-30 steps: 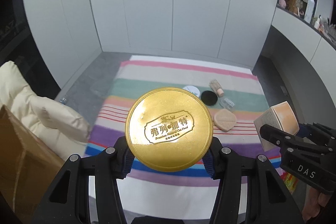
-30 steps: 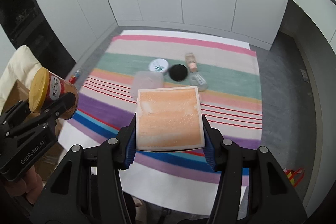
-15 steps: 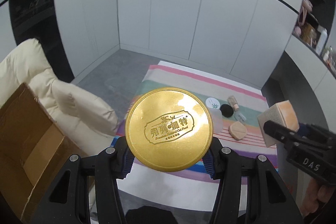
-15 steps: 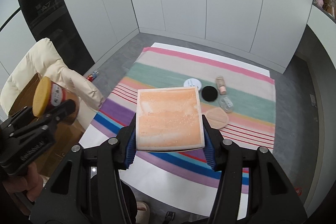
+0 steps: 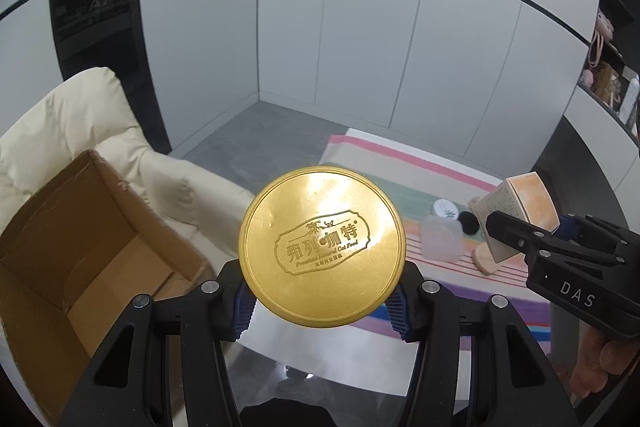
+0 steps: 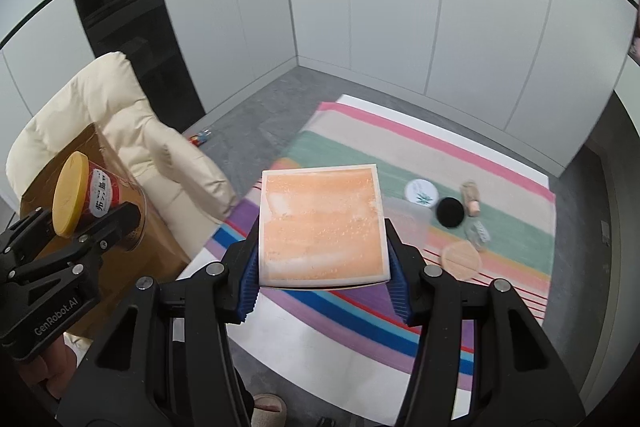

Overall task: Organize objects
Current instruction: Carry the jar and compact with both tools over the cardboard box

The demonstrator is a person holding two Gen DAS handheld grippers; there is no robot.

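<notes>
Even indoor light, fisheye-warped edges

I am holding a round can point(image 5: 322, 247) with a shiny gold lid embossed with Chinese characters and "Cat Food"; its red label is showing in the right wrist view, and it is hovering over an open cardboard box point(image 5: 92, 259). I am also holding a square box point(image 6: 323, 225) with a mottled orange face and pale edges, tilted above the striped mat. Still lying on that mat are a white round jar point(image 6: 421, 191), a black disc point(image 6: 450, 211), a small peach bottle point(image 6: 471, 197), a clear item point(image 6: 478, 235), a frosted translucent container point(image 5: 442, 238) and a beige round puff point(image 6: 461, 261).
</notes>
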